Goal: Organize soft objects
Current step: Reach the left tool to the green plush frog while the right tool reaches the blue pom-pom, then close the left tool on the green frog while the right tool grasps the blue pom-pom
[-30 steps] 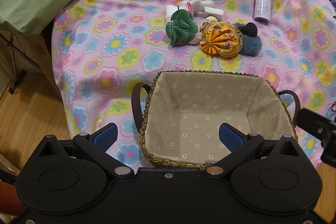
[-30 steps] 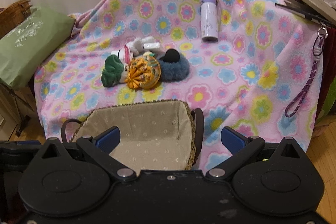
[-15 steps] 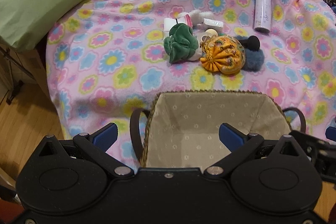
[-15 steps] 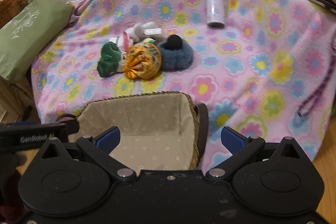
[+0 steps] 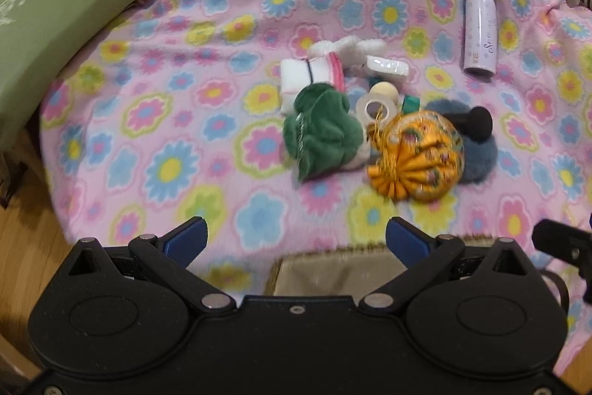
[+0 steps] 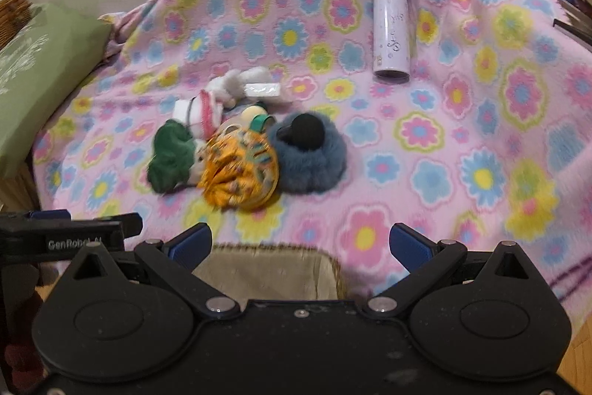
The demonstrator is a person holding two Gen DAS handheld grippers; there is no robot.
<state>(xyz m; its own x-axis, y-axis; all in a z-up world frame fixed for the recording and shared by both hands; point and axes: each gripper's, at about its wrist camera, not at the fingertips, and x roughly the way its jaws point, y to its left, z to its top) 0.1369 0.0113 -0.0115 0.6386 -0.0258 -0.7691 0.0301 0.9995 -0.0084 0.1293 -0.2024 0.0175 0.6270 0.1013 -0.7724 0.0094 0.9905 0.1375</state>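
Observation:
A pile of soft things lies mid-blanket: a green plush (image 5: 322,132) (image 6: 170,156), an orange patterned pouch (image 5: 420,156) (image 6: 240,169), a blue furry piece (image 5: 477,158) (image 6: 310,154) with a black ball (image 6: 305,131) on it, and a white plush (image 5: 340,56) (image 6: 229,87). The woven basket with beige lining (image 5: 344,274) (image 6: 273,271) sits just under both grippers, mostly hidden. My left gripper (image 5: 296,239) is open and holds nothing. My right gripper (image 6: 301,243) is open too, also holding nothing.
A flowered pink blanket (image 5: 177,121) (image 6: 462,143) covers the surface. A purple bottle (image 5: 480,28) (image 6: 391,28) lies at the back right. A green cushion (image 5: 55,21) (image 6: 40,76) rests at the left. Tape roll (image 5: 375,108) and small hard items sit among the pile. Wooden floor (image 5: 22,247) shows low left.
Both grippers have moved forward over the basket toward the pile, so the basket has slid almost out of view and the soft things look nearer. Both stayed open.

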